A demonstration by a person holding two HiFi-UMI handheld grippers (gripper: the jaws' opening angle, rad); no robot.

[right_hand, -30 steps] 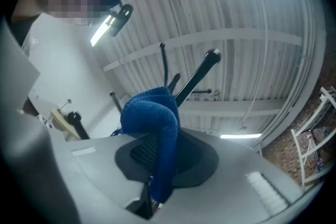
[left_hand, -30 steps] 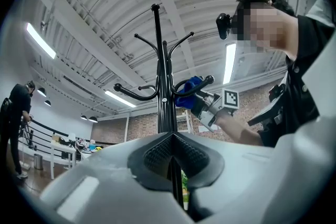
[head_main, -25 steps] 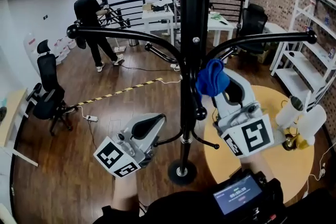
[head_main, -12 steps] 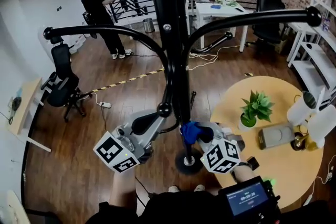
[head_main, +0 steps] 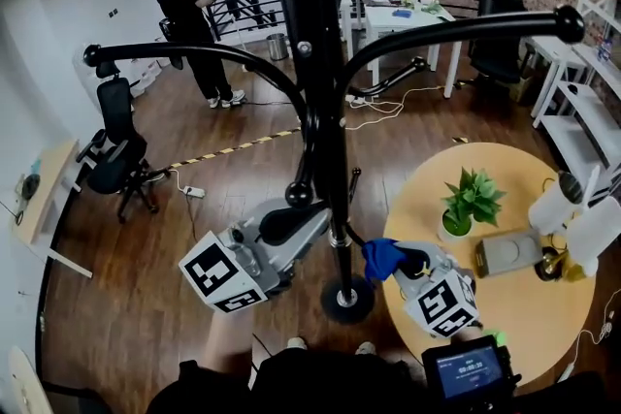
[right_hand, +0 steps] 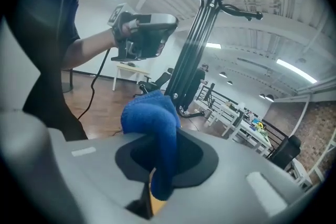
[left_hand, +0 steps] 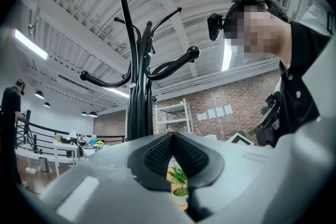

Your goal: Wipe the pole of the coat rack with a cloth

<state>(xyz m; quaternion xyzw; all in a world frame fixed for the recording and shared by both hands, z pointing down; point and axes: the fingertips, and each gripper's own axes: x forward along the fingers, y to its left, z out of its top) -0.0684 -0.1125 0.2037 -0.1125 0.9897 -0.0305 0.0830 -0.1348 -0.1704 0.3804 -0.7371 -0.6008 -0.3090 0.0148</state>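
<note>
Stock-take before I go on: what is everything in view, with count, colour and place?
coat rack: one, black, centre, base on the wood floor
cloth: one, blue, right of the lower pole, clamped in a gripper
round table: one, yellow, right of the rack
potted plant: one, green, on the round table
flat box: one, grey, on the table by the plant
office chair: one, black, left
striped tape: one strip, black and yellow, on the floor
shelf unit: one, white, far right
person: one, in black, at the back railing
left hand-held gripper: grey, jaws together, empty
right hand-held gripper: grey, shut on the cloth
</note>
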